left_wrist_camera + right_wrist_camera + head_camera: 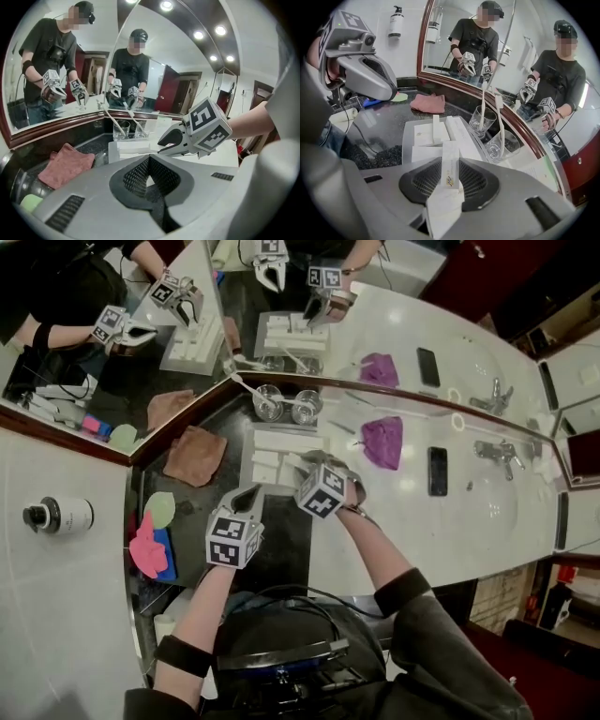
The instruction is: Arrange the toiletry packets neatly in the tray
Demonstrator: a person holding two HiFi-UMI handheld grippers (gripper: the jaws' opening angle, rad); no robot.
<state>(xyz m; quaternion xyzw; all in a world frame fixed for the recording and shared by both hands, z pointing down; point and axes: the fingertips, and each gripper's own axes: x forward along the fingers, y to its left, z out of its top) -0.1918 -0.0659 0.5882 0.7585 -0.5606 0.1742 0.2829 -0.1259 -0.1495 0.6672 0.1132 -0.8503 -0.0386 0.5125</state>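
Where the head view looks down on the dark counter (286,540), the right gripper (300,465) hangs at the near edge of the white tray (264,440), with the left gripper (246,498) just beside it. The left gripper view shows its jaws closed together on nothing. Only the right gripper view shows the packet (449,171). It is long, narrow and white with small gold print, pinched between slightly parted jaws, its long axis pointing ahead toward the tray, where other white packets (423,136) lie.

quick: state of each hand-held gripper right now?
Left hand-held gripper: closed, empty.
Right hand-held gripper: closed on a white toiletry packet.
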